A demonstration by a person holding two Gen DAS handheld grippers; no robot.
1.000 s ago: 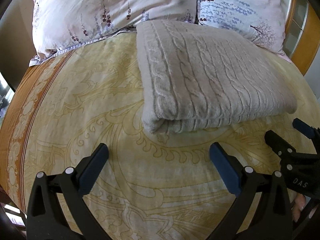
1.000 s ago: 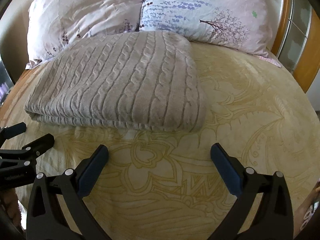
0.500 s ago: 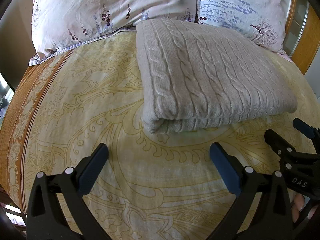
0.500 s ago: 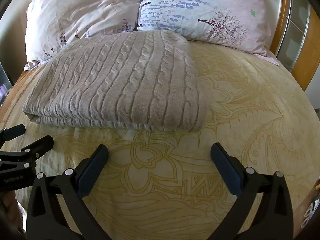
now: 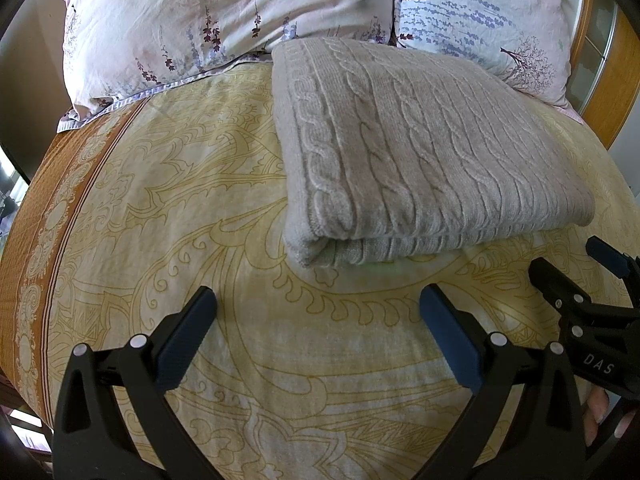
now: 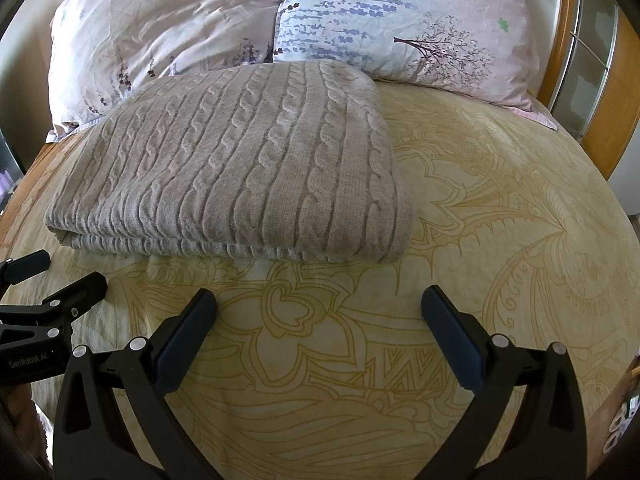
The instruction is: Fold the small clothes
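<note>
A folded beige cable-knit garment (image 5: 420, 148) lies flat on the yellow patterned bedspread (image 5: 168, 208), its folded edge facing me. It also shows in the right wrist view (image 6: 248, 172). My left gripper (image 5: 316, 320) is open and empty, hovering over the bedspread just short of the garment's near left corner. My right gripper (image 6: 318, 320) is open and empty, just short of the garment's near right corner. Each gripper shows at the edge of the other's view: the right one (image 5: 592, 276) and the left one (image 6: 52, 276).
Two floral pillows (image 5: 224, 16) (image 6: 400, 20) lie behind the garment at the head of the bed. A wooden headboard (image 6: 612, 92) with glass panels stands at the right. The bedspread's orange border (image 5: 36, 216) runs along the left edge.
Both grippers have drifted very slightly; the garment sits a touch higher in the views. Nothing was grasped or let go.
</note>
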